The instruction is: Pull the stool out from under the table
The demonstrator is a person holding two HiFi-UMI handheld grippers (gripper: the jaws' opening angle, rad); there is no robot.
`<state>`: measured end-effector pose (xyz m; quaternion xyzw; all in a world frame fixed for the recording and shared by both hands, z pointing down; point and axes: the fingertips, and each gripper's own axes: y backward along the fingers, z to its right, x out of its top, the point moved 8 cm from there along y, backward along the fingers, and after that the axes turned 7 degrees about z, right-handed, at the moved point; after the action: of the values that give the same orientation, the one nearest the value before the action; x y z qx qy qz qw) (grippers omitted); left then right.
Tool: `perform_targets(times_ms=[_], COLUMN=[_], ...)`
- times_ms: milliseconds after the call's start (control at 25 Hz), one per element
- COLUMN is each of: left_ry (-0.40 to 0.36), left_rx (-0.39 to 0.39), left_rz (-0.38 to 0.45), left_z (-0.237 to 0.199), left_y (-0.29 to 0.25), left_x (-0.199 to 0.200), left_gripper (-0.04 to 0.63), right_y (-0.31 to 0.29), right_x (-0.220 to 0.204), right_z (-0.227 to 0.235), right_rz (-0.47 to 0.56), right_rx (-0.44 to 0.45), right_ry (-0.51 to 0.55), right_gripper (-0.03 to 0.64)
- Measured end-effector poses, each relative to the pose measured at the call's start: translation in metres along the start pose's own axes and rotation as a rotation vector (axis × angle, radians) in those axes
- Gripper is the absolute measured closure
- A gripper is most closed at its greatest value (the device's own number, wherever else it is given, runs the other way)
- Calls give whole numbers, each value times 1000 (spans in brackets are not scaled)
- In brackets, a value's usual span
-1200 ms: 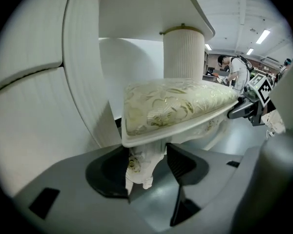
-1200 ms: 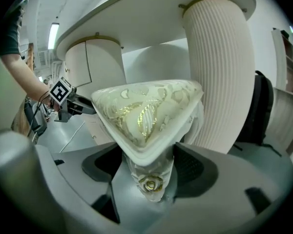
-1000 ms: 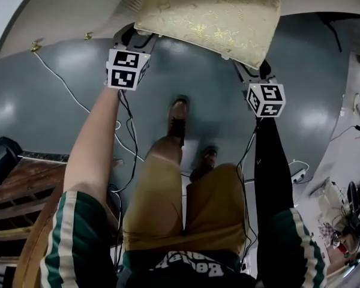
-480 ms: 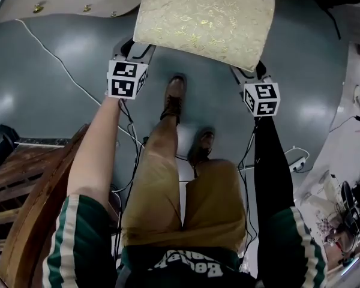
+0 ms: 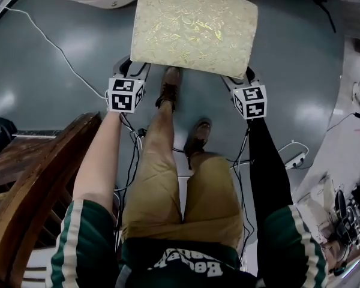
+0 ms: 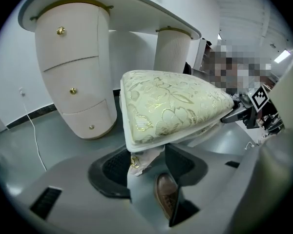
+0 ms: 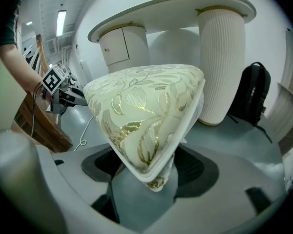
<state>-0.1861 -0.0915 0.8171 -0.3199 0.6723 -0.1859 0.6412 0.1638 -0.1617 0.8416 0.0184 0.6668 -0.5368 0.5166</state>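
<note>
Jaws of my left gripper close on the stool, my right gripper pinches it, and it has slid nearly out.

Light: bright, even
Glare: shiny pale spots on the floor beside the stool
Edges: bent round, dark corners
Shadows: soft
</note>
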Motion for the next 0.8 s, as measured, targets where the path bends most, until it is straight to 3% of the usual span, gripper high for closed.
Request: perform_targets(times_ms=[200, 600, 800], left_ry=[38, 102, 68], left_rx=[10, 50, 140], left_rz=[-37, -119, -147], left_z=[20, 49, 56], left_y=[38, 76, 100], left_x=[-38, -74, -87], left_gripper=[361, 402, 396], right_y=[25, 52, 70], right_x=[-30, -56, -64], right_z=[-29, -48, -63], right_rz=[-27, -85, -102], right_rx=[8, 45, -64], right_ry=[13, 56, 63], right_gripper=[267, 267, 227])
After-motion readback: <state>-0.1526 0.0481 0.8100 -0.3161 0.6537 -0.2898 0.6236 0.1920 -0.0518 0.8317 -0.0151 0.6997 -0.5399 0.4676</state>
